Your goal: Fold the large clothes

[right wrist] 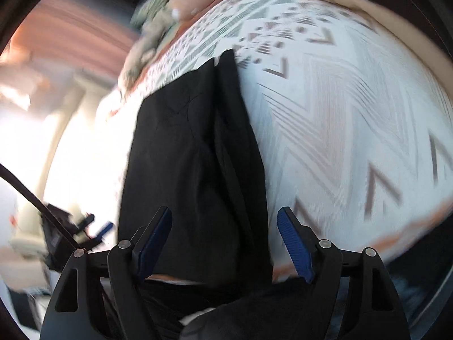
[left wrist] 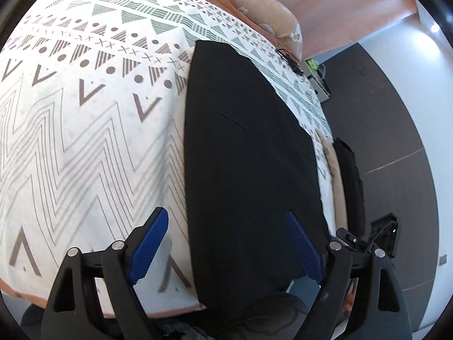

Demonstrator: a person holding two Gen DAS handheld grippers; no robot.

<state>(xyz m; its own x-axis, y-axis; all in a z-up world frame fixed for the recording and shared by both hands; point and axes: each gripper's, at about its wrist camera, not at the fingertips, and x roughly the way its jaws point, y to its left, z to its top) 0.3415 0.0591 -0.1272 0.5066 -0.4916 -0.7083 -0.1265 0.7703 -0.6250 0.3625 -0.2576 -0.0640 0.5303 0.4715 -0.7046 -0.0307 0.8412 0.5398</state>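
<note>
A large black garment (left wrist: 243, 153) lies flat and folded lengthwise on the patterned bed cover (left wrist: 85, 119), along the bed's right side. My left gripper (left wrist: 226, 221) is open above the garment's near left edge, holding nothing. In the right wrist view the same black garment (right wrist: 192, 164) runs away from me, with a lengthwise fold down its middle. My right gripper (right wrist: 225, 218) is open just above its near end and empty. The right wrist view is blurred.
The white cover (right wrist: 339, 119) has grey and brown zigzags and triangles. A peach pillow (left wrist: 269, 14) lies at the head of the bed. A black cable (left wrist: 288, 59) lies near the bed's right edge. Dark floor (left wrist: 396, 130) lies to the right.
</note>
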